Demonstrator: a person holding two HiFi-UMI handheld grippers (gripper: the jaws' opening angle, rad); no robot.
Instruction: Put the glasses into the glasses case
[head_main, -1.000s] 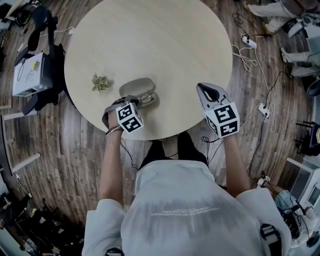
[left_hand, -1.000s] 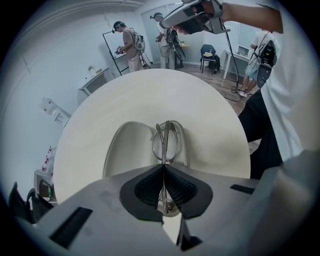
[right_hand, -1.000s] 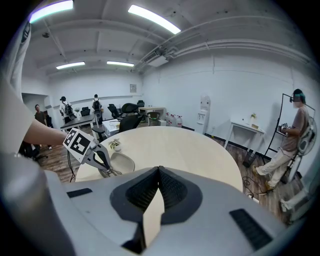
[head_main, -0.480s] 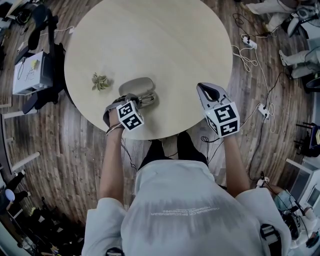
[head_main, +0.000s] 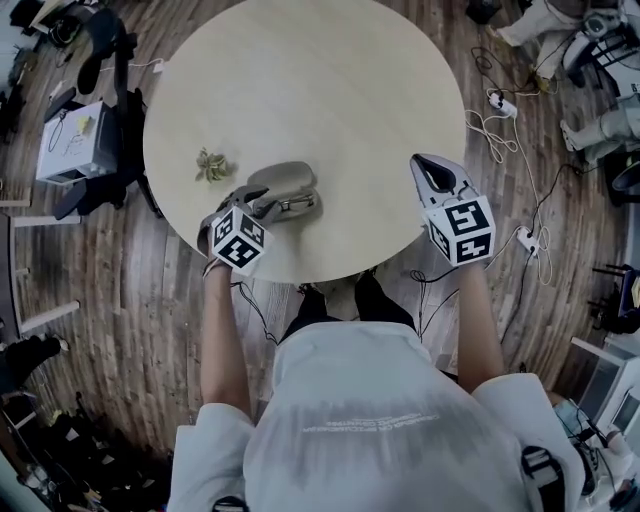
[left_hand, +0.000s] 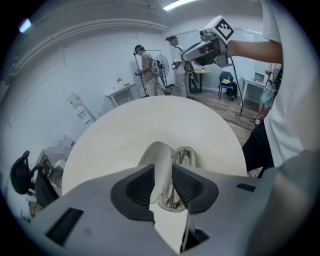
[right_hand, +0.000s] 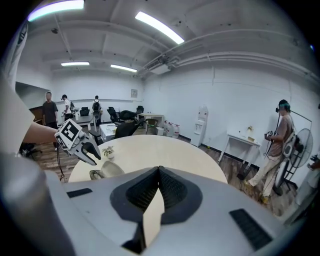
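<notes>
A round, pale wooden counter (head_main: 320, 80) seen from above, with the person standing at its near edge. At far left on the counter lies a small plant (head_main: 211, 165), well apart from the edge and near the case.

The left tool (head_main: 262, 204) is held low over the near left part of the counter, at the left end of the glasses case (head_main: 283, 178). In the left gripper view the left tool (left_hand: 162, 172) has its jaws a little apart, and the raised lid of the glasses case (left_hand: 159, 155) shows in the gap between the ribbed pads (left_hand: 186, 187); whether the pads touch the lid cannot be told.

The case stands open on the counter, lid up on the far side. The glasses (head_main: 296, 204) lie folded inside its lower half, to the right of the lid in the left gripper view (left_hand: 181, 159).

The right tool (head_main: 428, 168) is held at the near right edge of the counter, well apart from the case. In the right gripper view the right tool (right_hand: 159, 171) has its jaws closed together with nothing between them, pointing across the counter (right_hand: 150, 147).
</notes>
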